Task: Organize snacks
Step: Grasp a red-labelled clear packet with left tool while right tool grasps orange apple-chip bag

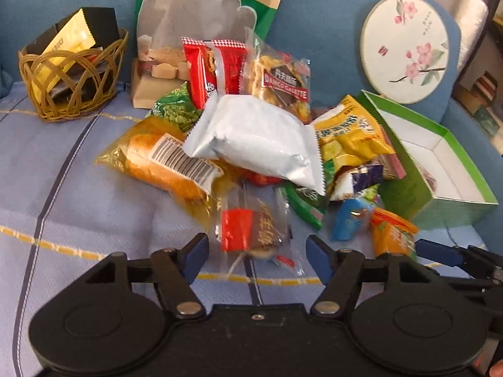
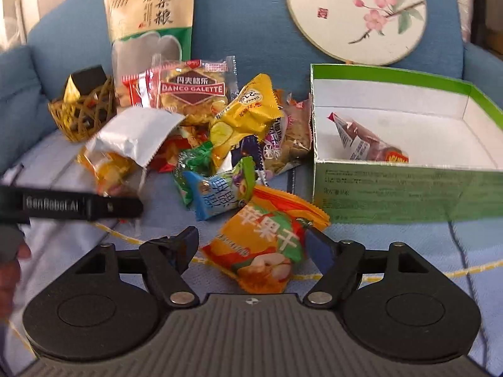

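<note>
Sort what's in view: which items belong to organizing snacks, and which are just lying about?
Job:
snack pile
orange packet between the right gripper fingers
red-and-brown snack between the left gripper fingers
green box
wicker basket

Lying about:
round floral fan
sofa

Bare blue cloth (image 1: 78, 220) left of the left gripper (image 1: 256, 256), snack heap (image 1: 251, 138) crowding ahead, green box (image 2: 408, 188) walling the right gripper's (image 2: 251, 248) right, open top free

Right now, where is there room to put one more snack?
Inside the green box, most of the white floor is bare; one reddish packet lies near the front wall. The blue cloth below the wicker basket is bare. The snack pile between is crowded.
</note>
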The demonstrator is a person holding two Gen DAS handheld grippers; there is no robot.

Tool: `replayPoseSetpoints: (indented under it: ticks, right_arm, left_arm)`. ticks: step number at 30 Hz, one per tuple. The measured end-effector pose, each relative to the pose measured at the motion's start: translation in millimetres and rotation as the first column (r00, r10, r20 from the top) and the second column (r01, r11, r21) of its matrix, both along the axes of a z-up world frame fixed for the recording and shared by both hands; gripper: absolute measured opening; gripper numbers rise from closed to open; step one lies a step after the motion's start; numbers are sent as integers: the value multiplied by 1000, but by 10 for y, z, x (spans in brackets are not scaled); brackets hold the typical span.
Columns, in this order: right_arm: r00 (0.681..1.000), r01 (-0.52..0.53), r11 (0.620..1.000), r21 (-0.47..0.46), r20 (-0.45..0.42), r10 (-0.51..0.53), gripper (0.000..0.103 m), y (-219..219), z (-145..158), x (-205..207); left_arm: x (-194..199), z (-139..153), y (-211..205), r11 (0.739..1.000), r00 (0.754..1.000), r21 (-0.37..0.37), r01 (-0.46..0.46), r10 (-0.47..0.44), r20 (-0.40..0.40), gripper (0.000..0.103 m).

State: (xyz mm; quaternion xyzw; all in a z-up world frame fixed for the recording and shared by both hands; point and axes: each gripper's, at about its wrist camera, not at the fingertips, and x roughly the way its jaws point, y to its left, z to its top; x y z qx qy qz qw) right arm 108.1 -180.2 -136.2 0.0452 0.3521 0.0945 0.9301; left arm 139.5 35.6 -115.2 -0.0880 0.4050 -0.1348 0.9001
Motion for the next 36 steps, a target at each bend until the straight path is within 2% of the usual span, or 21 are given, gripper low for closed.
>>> replayPoseSetpoints:
  ticks: [4,6,9,10,12,13,17,19,20,21,24,26,27,29,31,32,34,36]
  right_arm:
    - [998,65,996,54,-13,-65,103,-65,21,30]
    - [991,130,987,91,-28,-128,103,-121,14,63]
    - [978,208,967,145,-48,-203,103,-209,-15,110]
    - [977,212,966,146,-50,-207,103,-203,-23,124]
    - [981,191,976,101,-45,-188,103,-144,-61,156]
    - [986,168,982,88,-39,-165,103,-122,-83,149]
    - [994,112,993,47,-18,-111,93,-93,-103,34]
    - [995,103,994,41,-17,-103,95,-99,-101,1]
    - [995,103,994,39,-15,-102,95,-96,-101,4]
    - [994,104,994,40,-19,-104,98,-92,-99,16]
    - [995,98,995,28,-26,-97,102,-52,-105,59]
    - [998,68,997,20,-16,-68,102,-54,-151,61]
    - [998,56,998,20,-16,-56,94,-70,-172,54]
    - [999,42,999,25,-11,-42,87,-115,-162,4]
    - [999,35,999,36,-5,-35,67,-155,-104,-54]
    - [1000,28,998,48,0,-28,62,-181,-57,-88]
    - [1000,18,998,66,21,-19,39,-232,43,-166]
    - [998,10,997,73,54,-14,28,-273,160,-248]
  left_arm:
    - [69,-8,-10,999,999,-19,-35,35,-1,99]
    - [139,-13,-35,999,999,-19,-50,50,-9,103]
    - [189,-29,-65,999,999,-5,-45,45,-7,103]
    - [191,-36,-78,999,999,4,-37,37,-5,101]
    - [172,-39,-93,999,1000,33,-23,23,0,61]
    - [160,-38,-84,999,1000,30,-15,16,-2,65]
    - [113,-41,-18,1000,1000,-15,6,-6,-20,63]
    - [115,-42,-37,1000,1000,-10,8,-8,-13,70]
    - [133,-49,-55,1000,1000,-8,4,-4,-10,78]
    - [145,-56,-78,1000,1000,-5,1,-1,-9,81]
    - [154,-58,-144,999,1000,32,7,-7,3,74]
    - [131,-63,-157,997,1000,68,24,-25,12,61]
    - [108,-60,-151,997,999,73,37,-39,12,61]
    - [56,-48,-107,998,999,53,38,-38,-5,60]
    - [-22,-16,-78,998,999,33,46,-46,-18,58]
    - [-66,11,-78,998,998,28,55,-54,-18,57]
    - [-171,115,-89,997,997,3,81,-81,-6,57]
    - [-257,269,-132,993,993,-35,116,-116,13,56]
